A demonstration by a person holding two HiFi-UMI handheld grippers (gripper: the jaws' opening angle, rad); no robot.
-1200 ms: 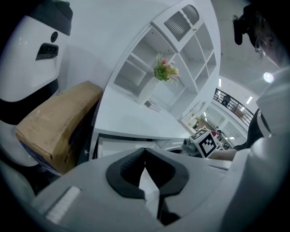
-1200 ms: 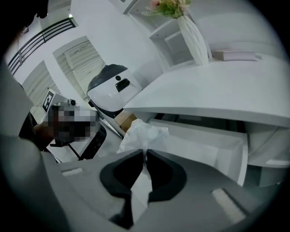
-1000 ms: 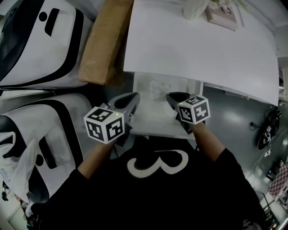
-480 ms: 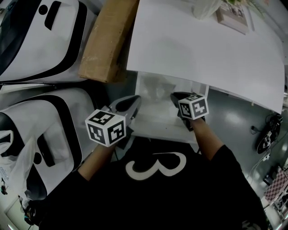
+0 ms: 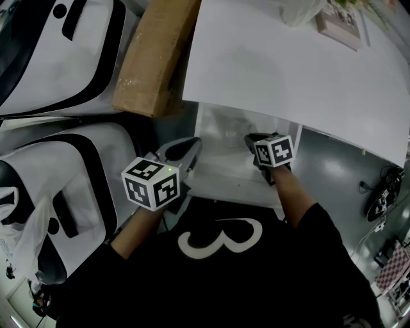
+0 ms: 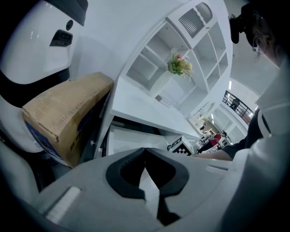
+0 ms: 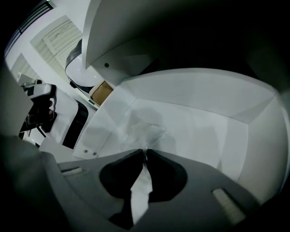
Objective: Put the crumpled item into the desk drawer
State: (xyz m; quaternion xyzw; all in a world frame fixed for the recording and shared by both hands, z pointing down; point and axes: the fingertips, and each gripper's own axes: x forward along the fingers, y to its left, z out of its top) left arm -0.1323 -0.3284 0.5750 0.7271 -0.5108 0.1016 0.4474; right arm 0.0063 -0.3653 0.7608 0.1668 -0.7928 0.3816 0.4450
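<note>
The crumpled item (image 7: pixel 141 130), a pale, clear-looking wad, lies on the floor of the open white desk drawer (image 7: pixel 208 131). My right gripper (image 7: pixel 145 152) reaches into the drawer, and its tips pinch the wad's near edge. In the head view the wad (image 5: pixel 228 128) sits at the drawer's back, half shaded by the desk top (image 5: pixel 288 70), with the right gripper (image 5: pixel 251 138) just to its right. My left gripper (image 5: pixel 192 146) hovers by the drawer's (image 5: pixel 218 174) left front corner. Its jaws (image 6: pixel 145 149) meet with nothing between them.
A brown cardboard box (image 5: pixel 154 57) leans against the desk's left side. White-and-black machines (image 5: pixel 57 57) fill the floor further left. A plastic bag (image 5: pixel 298 9) and a book (image 5: pixel 343 25) lie at the desk's far edge. Cables (image 5: pixel 381 192) lie on the floor at the right.
Hardly anything differs: the head camera has shifted a little, and both grippers stay at the drawer with the wad in the same spot.
</note>
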